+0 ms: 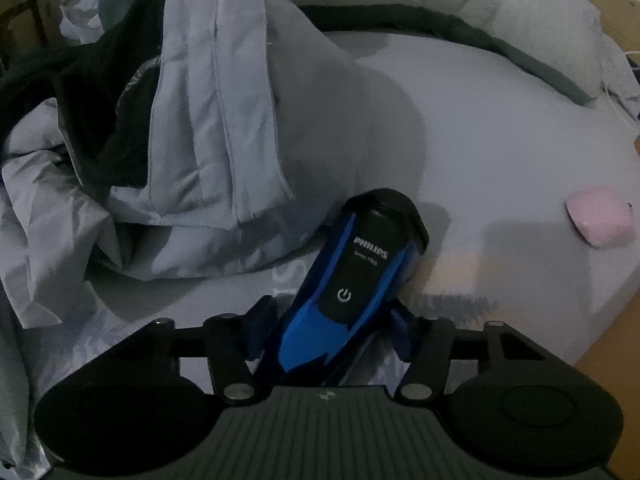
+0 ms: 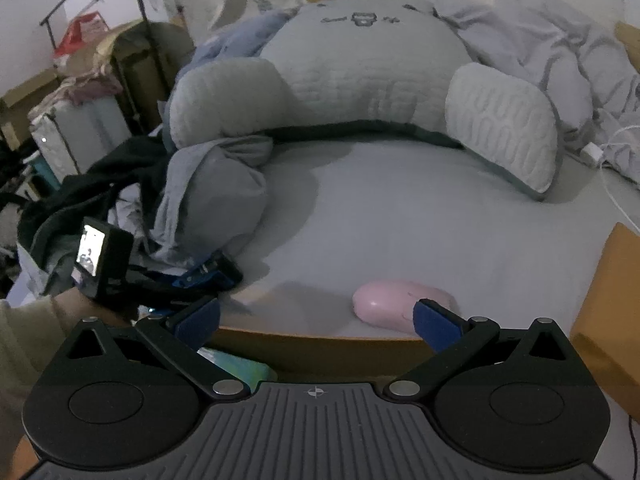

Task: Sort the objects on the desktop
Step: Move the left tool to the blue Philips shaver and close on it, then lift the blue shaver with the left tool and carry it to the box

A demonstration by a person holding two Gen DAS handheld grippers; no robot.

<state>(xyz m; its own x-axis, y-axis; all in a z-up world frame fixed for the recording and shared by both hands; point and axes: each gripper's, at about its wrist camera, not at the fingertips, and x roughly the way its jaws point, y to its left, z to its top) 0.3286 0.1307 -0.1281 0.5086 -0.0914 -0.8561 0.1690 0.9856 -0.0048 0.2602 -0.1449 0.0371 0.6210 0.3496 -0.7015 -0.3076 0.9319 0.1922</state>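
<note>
Two grippers: we log both.
Left gripper (image 1: 334, 320): pinching shaver (image 1: 360, 276).
Right gripper (image 2: 316, 320): jaws spread, near pink mouse (image 2: 392, 306).

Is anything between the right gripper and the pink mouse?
Nothing visible. The right gripper is open, and the pink mouse lies just ahead on bare sheet, by the right finger.
</note>
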